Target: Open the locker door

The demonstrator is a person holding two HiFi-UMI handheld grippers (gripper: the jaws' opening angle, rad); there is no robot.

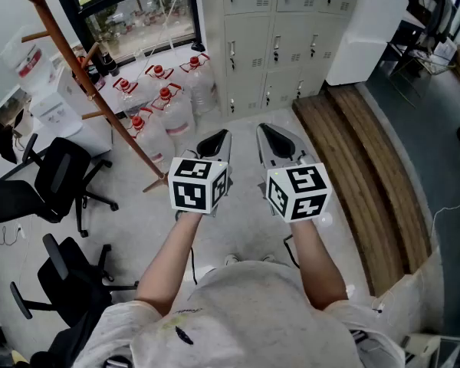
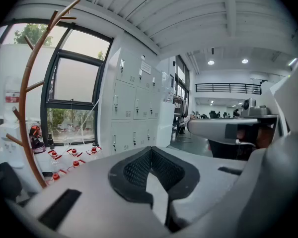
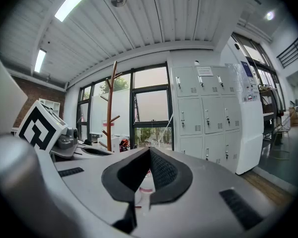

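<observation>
Abreast, left hand-held gripper (image 1: pixel 221 138) and right hand-held gripper (image 1: pixel 265 133) face lockers (image 1: pixel 280 41).

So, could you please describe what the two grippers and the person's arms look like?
Both the left gripper and right gripper have pale grey tongs lined with black mesh-textured pads, and each carries a white cube printed with black square markers. The person wears a light grey short-sleeved T-shirt.

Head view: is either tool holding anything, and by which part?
Nothing is held. The left tool and right tool are both shut with nothing between the jaws, and neither touches the lockers.
</observation>
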